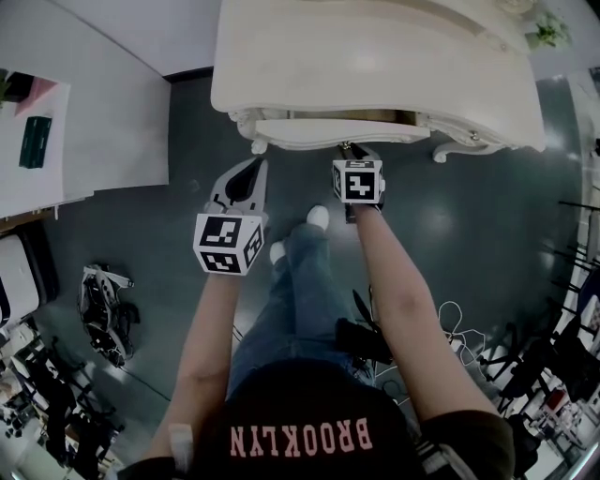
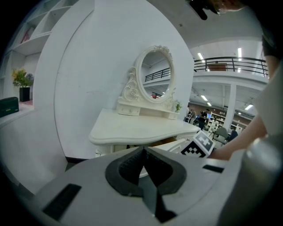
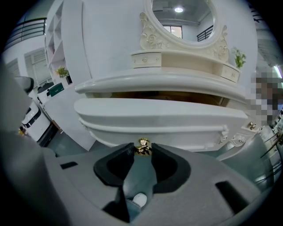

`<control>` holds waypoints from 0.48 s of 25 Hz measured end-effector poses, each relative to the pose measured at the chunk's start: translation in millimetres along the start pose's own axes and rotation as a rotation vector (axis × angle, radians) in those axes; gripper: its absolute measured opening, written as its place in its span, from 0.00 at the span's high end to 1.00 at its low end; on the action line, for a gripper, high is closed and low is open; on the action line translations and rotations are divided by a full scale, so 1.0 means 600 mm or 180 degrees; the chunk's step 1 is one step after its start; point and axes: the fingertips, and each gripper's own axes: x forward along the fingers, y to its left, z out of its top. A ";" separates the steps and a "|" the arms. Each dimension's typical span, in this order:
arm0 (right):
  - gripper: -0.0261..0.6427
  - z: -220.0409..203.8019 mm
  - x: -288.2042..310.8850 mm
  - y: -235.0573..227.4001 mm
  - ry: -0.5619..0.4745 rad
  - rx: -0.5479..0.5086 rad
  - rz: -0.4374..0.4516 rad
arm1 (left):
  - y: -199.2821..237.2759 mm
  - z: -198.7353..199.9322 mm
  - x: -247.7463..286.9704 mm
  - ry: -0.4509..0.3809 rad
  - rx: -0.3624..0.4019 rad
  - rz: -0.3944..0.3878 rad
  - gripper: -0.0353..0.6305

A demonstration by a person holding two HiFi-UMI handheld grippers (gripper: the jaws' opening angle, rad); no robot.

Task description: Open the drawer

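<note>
At the table [image 1: 375, 56] front, the right tool [image 3: 143, 151] clamps the gold knob [image 3: 142, 144] of the partly open drawer [image 3: 159, 117]; the left tool [image 2: 142, 153] hangs closed, empty.

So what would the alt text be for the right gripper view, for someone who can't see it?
The right tongs are shut on the small gold knob of a cream drawer that stands slightly open. Above it are the table top and an oval mirror in a carved frame.
</note>
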 end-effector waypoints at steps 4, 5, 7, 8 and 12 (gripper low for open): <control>0.80 -0.020 -0.015 0.006 0.0027 0.0020 -0.0010 | -0.007 -0.012 -0.017 -0.0001 0.0009 -0.0031 0.95; 0.80 -0.025 -0.018 0.008 0.0026 0.0029 -0.0013 | -0.009 -0.014 -0.021 -0.0005 0.0011 -0.0038 0.95; 0.80 -0.035 -0.024 0.012 0.0023 0.0046 -0.0024 | -0.014 -0.019 -0.030 -0.0011 0.0020 -0.0058 0.95; 0.80 -0.041 -0.028 0.013 0.0024 0.0053 -0.0032 | -0.016 -0.022 -0.035 -0.0012 0.0026 -0.0071 0.95; 0.80 -0.064 -0.045 0.022 0.0054 0.0087 -0.0049 | -0.026 -0.037 -0.057 0.0006 0.0030 -0.0110 0.95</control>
